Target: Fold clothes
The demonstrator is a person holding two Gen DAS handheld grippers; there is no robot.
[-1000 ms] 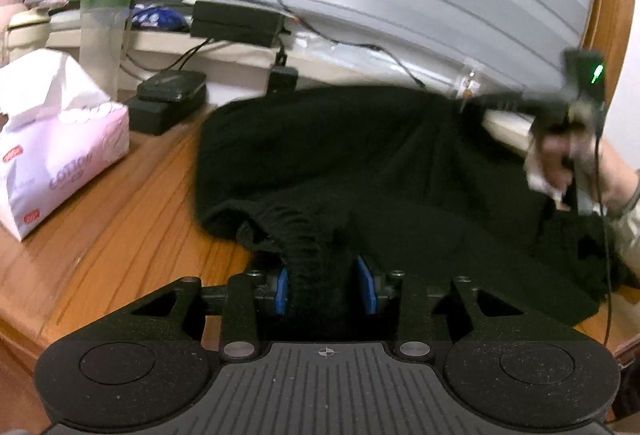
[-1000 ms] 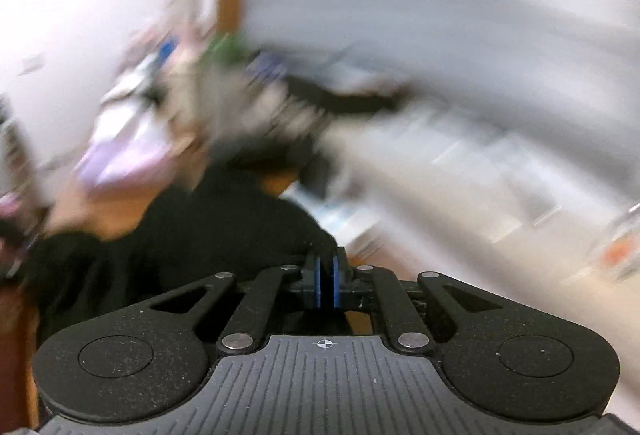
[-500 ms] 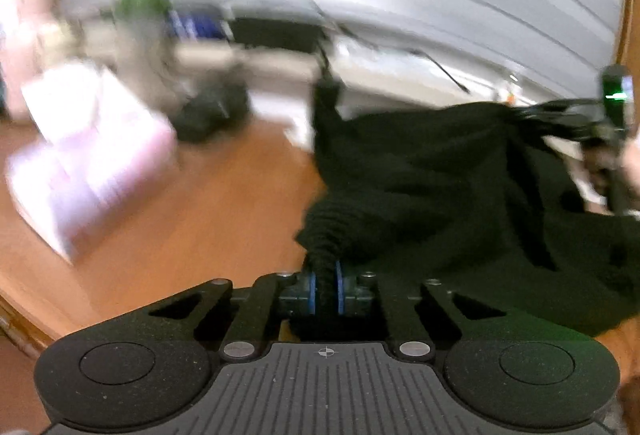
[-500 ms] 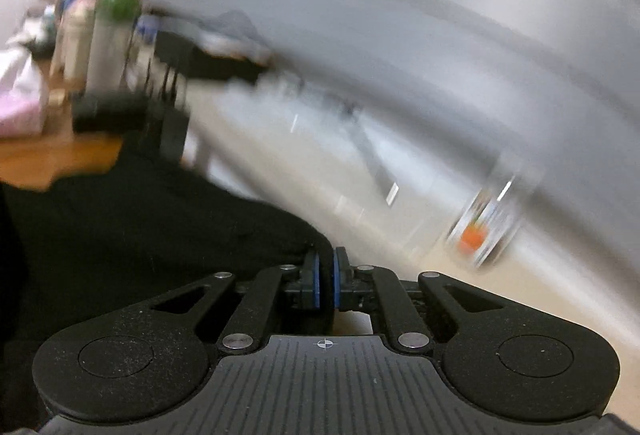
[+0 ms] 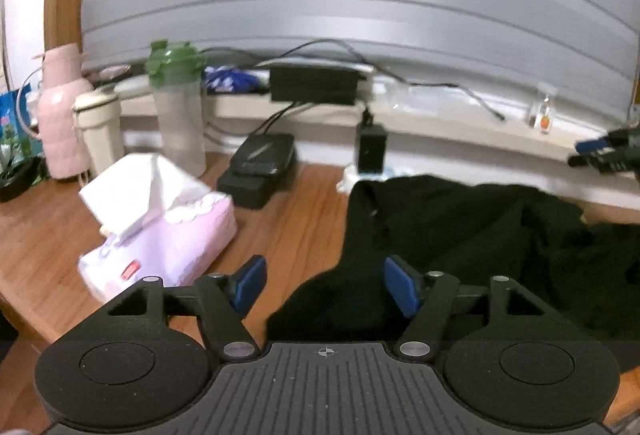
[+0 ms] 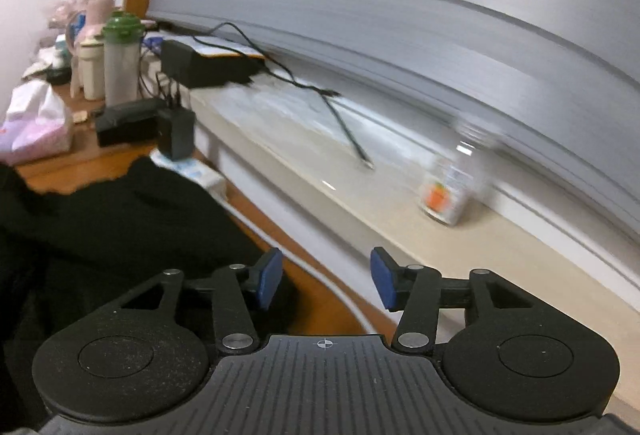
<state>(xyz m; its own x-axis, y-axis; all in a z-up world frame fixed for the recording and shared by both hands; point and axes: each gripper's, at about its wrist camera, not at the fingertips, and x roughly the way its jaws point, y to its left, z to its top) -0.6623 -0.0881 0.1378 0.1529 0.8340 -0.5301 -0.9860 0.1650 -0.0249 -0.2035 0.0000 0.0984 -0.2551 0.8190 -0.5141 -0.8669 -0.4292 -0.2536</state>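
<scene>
Left wrist view: your left gripper released, pads spread, black garment lying between them, untouched as far as blur shows. Garment heaped on desk toward back edge, near tissue pack. Your right gripper also released, garment beside its left pad.

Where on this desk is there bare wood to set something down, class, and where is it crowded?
Bare wood lies between the tissue pack and the black garment, in front of the black box. A thin strip shows between garment and sill. The back left is crowded: bottles, pink flask, cables.
</scene>
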